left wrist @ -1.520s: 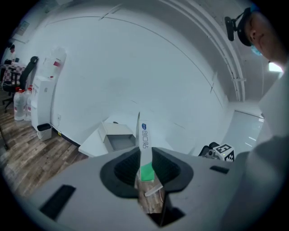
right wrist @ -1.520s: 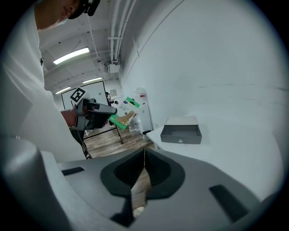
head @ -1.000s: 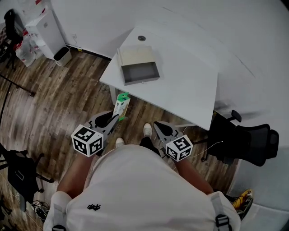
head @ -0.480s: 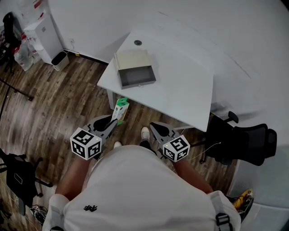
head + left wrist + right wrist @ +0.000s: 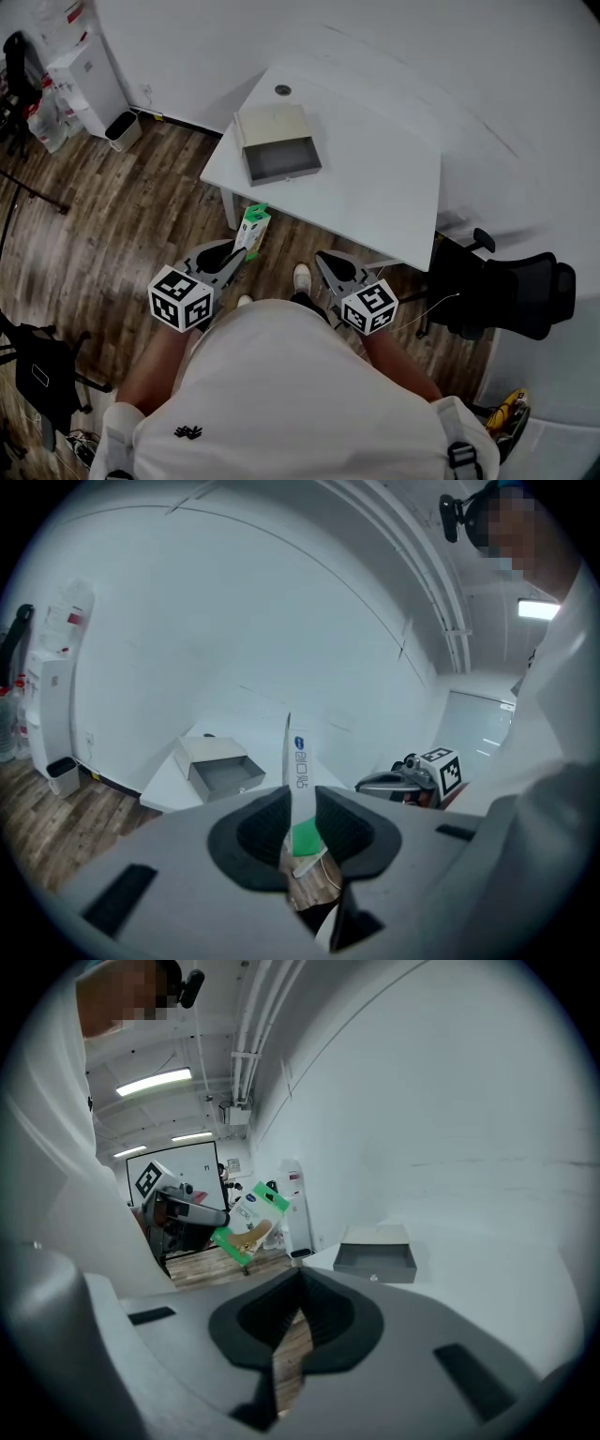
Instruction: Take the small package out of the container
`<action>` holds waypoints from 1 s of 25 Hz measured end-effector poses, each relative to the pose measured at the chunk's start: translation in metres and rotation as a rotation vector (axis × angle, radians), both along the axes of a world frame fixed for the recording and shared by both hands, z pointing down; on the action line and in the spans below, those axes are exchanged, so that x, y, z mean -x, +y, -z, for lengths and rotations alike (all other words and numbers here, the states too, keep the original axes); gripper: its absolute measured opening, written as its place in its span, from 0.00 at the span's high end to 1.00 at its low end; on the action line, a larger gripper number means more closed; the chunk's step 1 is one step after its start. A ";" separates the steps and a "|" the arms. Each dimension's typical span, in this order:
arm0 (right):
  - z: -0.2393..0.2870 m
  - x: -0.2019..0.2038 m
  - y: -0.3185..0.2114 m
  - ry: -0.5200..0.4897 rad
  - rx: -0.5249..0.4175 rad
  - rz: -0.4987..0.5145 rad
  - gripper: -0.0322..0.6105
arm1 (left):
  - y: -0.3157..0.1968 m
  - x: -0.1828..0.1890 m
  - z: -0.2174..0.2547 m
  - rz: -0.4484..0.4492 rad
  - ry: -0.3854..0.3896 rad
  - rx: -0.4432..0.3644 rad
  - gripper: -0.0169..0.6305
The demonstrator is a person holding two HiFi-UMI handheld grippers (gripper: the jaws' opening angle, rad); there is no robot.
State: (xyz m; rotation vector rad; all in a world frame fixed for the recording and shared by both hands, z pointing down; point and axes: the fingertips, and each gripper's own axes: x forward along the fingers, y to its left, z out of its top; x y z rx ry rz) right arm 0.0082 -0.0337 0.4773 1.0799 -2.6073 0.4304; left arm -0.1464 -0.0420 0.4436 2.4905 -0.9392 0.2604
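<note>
Head view: your left gripper (image 5: 238, 253) holds the small package (image 5: 251, 225) outside the open box (image 5: 277, 156), near its front side. Left gripper view: the jaws clamp narrowly on the package, with the box beyond it. Right gripper view: your right gripper (image 5: 298, 1279) has its jaws closed together and empty, pointing left of the box.

The left gripper (image 5: 236, 255), lower left of centre in the head view, points up-frame with its jaws clamped on the small package (image 5: 251, 228), which is held edge-on between the pads. The right gripper (image 5: 324, 265), lower centre-right, sits level with it and well apart, jaws closed together with nothing between them. The bare left forearm (image 5: 155, 361) and right forearm (image 5: 403, 366) run down-frame beside the torso (image 5: 291, 394).
</note>
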 end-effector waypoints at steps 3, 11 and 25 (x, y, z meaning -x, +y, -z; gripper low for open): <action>-0.001 0.001 -0.001 0.005 0.001 0.006 0.94 | 0.000 0.002 -0.001 0.005 -0.002 0.006 0.84; -0.008 0.014 -0.001 0.015 0.021 0.049 0.94 | 0.001 0.008 -0.008 0.030 -0.011 0.026 0.84; -0.011 0.001 -0.003 0.016 0.027 0.059 0.94 | -0.007 0.001 -0.018 0.054 -0.031 0.052 0.84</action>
